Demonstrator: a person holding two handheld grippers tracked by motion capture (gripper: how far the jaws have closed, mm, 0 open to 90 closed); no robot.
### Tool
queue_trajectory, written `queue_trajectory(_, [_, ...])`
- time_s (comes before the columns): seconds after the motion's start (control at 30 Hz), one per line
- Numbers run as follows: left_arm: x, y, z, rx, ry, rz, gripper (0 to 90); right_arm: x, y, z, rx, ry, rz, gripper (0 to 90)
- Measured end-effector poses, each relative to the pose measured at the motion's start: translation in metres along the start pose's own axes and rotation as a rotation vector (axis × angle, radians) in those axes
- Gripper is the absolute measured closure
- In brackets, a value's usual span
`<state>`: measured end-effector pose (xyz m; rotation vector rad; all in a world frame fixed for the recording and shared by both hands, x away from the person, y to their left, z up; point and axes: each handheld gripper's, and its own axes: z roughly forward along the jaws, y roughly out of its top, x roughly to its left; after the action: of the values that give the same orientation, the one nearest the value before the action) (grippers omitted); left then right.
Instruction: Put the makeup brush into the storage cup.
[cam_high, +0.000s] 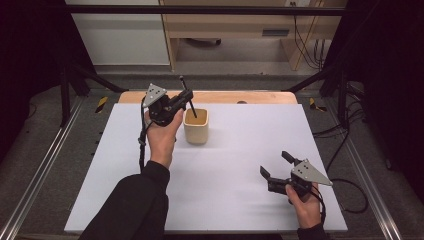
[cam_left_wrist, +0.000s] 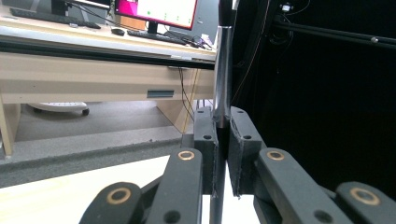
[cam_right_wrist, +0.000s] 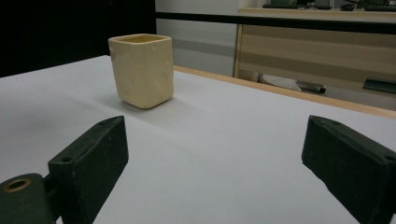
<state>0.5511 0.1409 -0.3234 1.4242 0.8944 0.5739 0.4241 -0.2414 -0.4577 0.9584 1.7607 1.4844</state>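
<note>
A cream square cup (cam_high: 196, 126) stands upright on the white board (cam_high: 235, 200), at its back left of centre. My left gripper (cam_high: 186, 101) hovers just left of the cup's rim, shut on a thin dark rod (cam_high: 185, 91). The rod slants up and away, with its lower end inside the cup. In the left gripper view the pads clamp the rod (cam_left_wrist: 222, 70) at the left gripper's (cam_left_wrist: 223, 128) tips. My right gripper (cam_high: 274, 163) rests low at the front right, open, nothing between its jaws. It (cam_right_wrist: 217, 158) faces the cup (cam_right_wrist: 142, 70) from a distance.
A wooden table edge (cam_high: 220, 96) borders the board's far side. Beyond it stand a pale wooden desk (cam_left_wrist: 93, 74) with a monitor (cam_left_wrist: 156, 11) and keyboards, and black frame posts (cam_high: 67, 80) at both sides. Cables (cam_high: 350, 190) trail on the floor at the right.
</note>
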Motion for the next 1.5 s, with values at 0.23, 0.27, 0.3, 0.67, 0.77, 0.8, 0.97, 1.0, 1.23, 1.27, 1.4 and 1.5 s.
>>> queue_trajectory(0.23, [0.000,-0.003,0.005,-0.006,0.009,0.019,83.2,0.000,-0.002,-0.005,0.008,0.001,-0.006,6.1])
queue_trajectory(0.27, [0.000,-0.004,0.005,-0.009,0.011,0.020,83.3,0.000,-0.002,-0.005,0.007,0.003,-0.009,6.0])
queue_trajectory(0.3, [0.000,-0.004,0.006,-0.011,0.013,0.019,83.2,0.001,-0.002,-0.005,0.008,0.002,-0.009,6.0])
queue_trajectory(0.67, [-0.001,-0.010,0.010,-0.011,0.023,0.051,83.2,0.003,-0.005,-0.005,0.015,0.014,-0.013,6.0])
queue_trajectory(0.77, [-0.002,-0.011,0.012,-0.010,0.026,0.055,83.2,0.003,-0.006,-0.004,0.016,0.016,-0.016,5.9])
queue_trajectory(0.8, [-0.002,-0.011,0.012,-0.008,0.027,0.058,83.2,0.003,-0.006,-0.004,0.016,0.017,-0.017,5.9])
queue_trajectory(0.97, [0.000,-0.012,0.014,-0.003,0.038,0.068,83.2,0.002,-0.006,-0.004,0.019,0.020,-0.014,5.9])
queue_trajectory(1.0, [0.000,-0.013,0.015,-0.004,0.040,0.069,83.2,0.002,-0.006,-0.004,0.019,0.020,-0.016,5.9])
queue_trajectory(1.23, [0.000,-0.013,0.016,-0.005,0.046,0.079,83.2,0.002,-0.007,-0.004,0.018,0.020,-0.019,5.8])
queue_trajectory(1.27, [0.000,-0.013,0.016,-0.006,0.046,0.078,83.2,0.002,-0.007,-0.004,0.021,0.017,-0.020,5.5])
queue_trajectory(1.4, [0.000,-0.013,0.016,-0.010,0.048,0.077,83.2,0.002,-0.007,-0.004,0.019,0.009,-0.031,5.3])
queue_trajectory(1.5, [0.001,-0.013,0.016,-0.011,0.051,0.084,83.2,0.001,-0.008,-0.003,0.021,0.008,-0.032,5.3])
